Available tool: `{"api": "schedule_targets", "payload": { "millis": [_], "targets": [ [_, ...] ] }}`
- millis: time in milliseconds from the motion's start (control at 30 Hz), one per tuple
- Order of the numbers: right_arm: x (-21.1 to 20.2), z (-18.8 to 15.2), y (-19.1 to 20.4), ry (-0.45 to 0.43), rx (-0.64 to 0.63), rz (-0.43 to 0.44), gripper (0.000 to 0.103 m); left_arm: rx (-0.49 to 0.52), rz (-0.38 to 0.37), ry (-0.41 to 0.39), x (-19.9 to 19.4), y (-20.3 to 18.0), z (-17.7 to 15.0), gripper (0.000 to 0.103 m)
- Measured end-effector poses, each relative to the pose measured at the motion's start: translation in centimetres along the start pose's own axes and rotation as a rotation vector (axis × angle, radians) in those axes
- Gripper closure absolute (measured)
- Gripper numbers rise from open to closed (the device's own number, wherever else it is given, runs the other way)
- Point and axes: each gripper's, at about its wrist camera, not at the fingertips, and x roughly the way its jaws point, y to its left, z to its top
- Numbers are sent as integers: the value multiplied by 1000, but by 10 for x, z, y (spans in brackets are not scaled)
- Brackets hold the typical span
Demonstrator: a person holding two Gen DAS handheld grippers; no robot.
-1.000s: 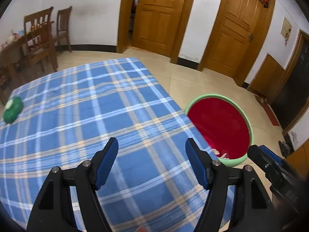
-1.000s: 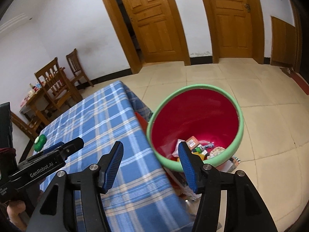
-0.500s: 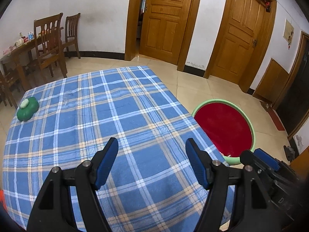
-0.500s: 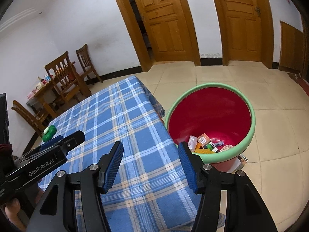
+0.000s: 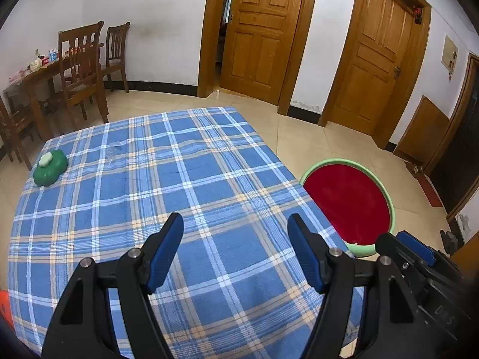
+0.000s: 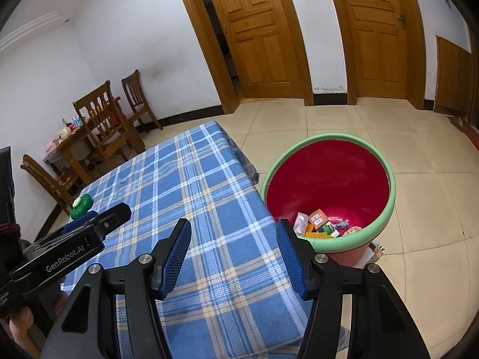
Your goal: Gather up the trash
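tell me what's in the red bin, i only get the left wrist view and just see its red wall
Observer: The right wrist view looks down into the red bin. A small pile of trash lies at its bottom: packets and wrappers, one orange.
Operator: is the right gripper carrying anything
Observer: No. The right gripper is open, with only the plaid tablecloth showing between its blue pads.
Operator: anything outside the bin on the floor
Observer: Yes, some paper or packaging lies on the tiles against the bin's base, on its right side in that view. What it is I cannot tell.
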Motion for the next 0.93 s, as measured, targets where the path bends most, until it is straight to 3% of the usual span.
{"api": "schedule_targets", "payload": {
  "millis": [933],
  "targets": [
    [-13,0,11,-23,-18,16,43,-25,7,-17,-19,7,-3,32]
  ]
}}
